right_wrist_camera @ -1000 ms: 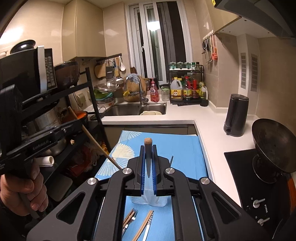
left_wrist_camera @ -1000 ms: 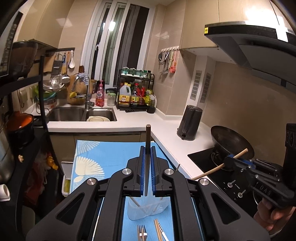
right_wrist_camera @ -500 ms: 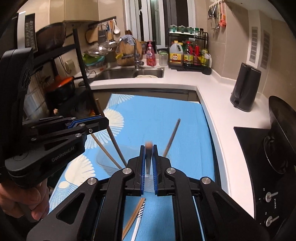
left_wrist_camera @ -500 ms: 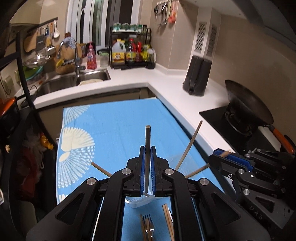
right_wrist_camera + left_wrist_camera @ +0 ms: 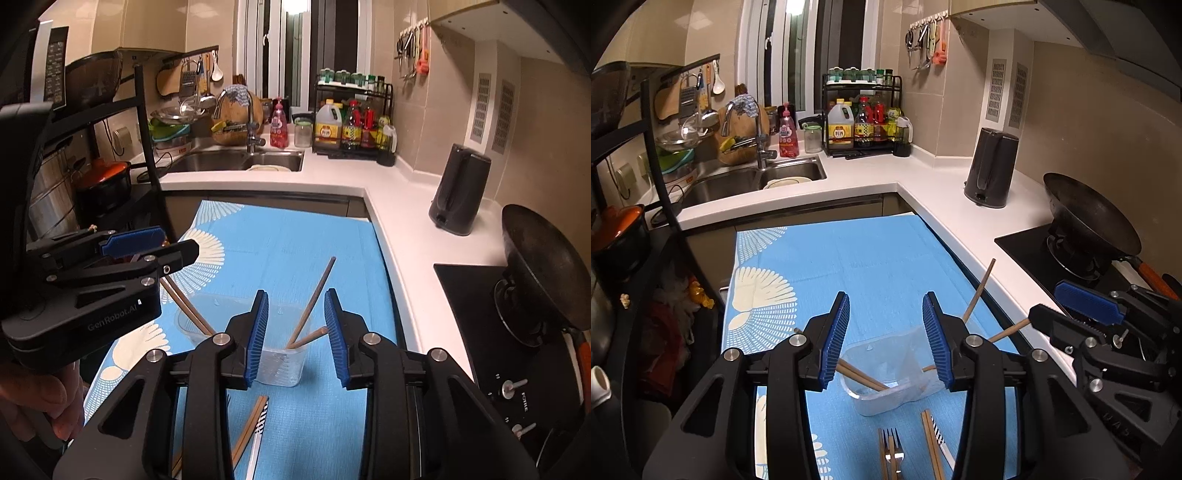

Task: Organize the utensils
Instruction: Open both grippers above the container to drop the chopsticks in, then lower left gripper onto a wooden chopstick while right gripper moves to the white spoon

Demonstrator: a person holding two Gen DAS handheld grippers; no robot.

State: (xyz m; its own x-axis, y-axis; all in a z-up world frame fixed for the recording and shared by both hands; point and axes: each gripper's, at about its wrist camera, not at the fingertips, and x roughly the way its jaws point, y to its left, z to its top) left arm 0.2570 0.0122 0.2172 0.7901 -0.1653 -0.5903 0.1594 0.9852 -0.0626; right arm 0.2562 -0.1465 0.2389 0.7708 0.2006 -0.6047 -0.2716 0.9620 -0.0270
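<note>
A clear plastic container (image 5: 886, 373) stands on the blue cloth (image 5: 849, 266), with several wooden chopsticks leaning in it: two to its left (image 5: 860, 378), two to its right (image 5: 979, 291). It also shows in the right wrist view (image 5: 280, 365), with chopsticks (image 5: 314, 299) leaning out. My left gripper (image 5: 886, 339) is open and empty just above the container. My right gripper (image 5: 295, 336) is open and empty over it too, and it shows in the left wrist view (image 5: 1071, 314). A fork (image 5: 892, 452) and more chopsticks (image 5: 932, 443) lie on the cloth in front.
A white counter (image 5: 960, 206) runs along the right with a black kettle (image 5: 991, 168) and a wok (image 5: 1089, 218) on the stove. A sink (image 5: 753, 181) and a bottle rack (image 5: 864, 118) are at the back. A black shelf (image 5: 92, 155) stands to the left.
Both grippers were shut on a chopstick each and have lowered to the container. Both have now opened, and the chopsticks stand in the container.
</note>
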